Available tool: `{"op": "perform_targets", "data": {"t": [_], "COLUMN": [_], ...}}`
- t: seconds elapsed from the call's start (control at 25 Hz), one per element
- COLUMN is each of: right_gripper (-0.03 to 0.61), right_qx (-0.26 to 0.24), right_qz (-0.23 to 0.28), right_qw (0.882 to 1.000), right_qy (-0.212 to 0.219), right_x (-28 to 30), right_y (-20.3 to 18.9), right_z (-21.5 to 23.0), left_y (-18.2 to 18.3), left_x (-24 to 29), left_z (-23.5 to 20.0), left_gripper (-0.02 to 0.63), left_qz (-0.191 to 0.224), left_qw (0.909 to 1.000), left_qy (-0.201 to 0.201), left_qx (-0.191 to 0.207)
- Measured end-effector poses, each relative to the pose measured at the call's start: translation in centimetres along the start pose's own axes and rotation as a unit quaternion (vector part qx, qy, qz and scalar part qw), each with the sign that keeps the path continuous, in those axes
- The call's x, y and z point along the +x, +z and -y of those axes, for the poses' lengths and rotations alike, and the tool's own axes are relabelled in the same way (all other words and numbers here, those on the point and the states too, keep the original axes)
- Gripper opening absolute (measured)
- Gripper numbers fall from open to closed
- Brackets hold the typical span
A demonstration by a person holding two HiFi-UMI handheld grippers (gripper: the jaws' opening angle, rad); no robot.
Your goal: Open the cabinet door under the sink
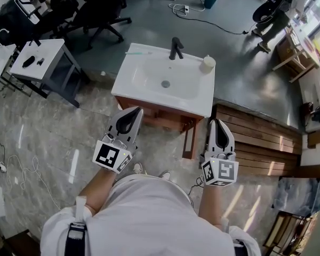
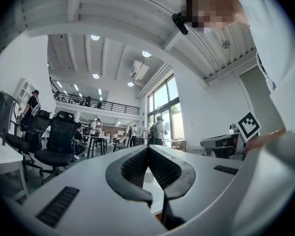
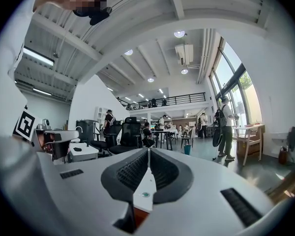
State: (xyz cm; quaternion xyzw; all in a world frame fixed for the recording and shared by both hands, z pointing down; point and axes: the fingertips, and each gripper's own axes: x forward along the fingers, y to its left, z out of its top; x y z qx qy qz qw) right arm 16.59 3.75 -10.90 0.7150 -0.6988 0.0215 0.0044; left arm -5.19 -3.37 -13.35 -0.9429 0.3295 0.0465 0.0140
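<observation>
Left gripper and right gripper are held closed and empty, just short of the white sink. The cabinet door is seen only as a brown wood strip under the sink rim. It is judged rigid, hinged and light-swinging, best hooked at its free edge, no handle being visible.

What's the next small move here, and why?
Probably open the right gripper and lower it toward the cabinet under the sink. It and the left gripper are shut, empty, and pointing out above the sink, not at the cabinet.
</observation>
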Motion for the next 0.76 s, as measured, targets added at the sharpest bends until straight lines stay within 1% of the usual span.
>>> {"op": "perform_targets", "data": {"t": [0.28,0.76], "right_gripper": [0.043,0.043], "right_qx": [0.001,-0.001], "right_qz": [0.0,-0.006], "right_qw": [1.0,1.0], "right_qy": [0.009,0.011], "right_x": [0.49,0.52], "right_y": [-0.02,-0.4], "right_z": [-0.81,-0.86], "left_y": [0.04,-0.45], "left_x": [-0.5,-0.48], "left_z": [-0.44,-0.41], "left_gripper": [0.009,0.009], "left_qz": [-0.003,-0.006], "left_qw": [1.0,1.0], "left_qy": [0.005,0.007], "left_qx": [0.002,-0.002]}}
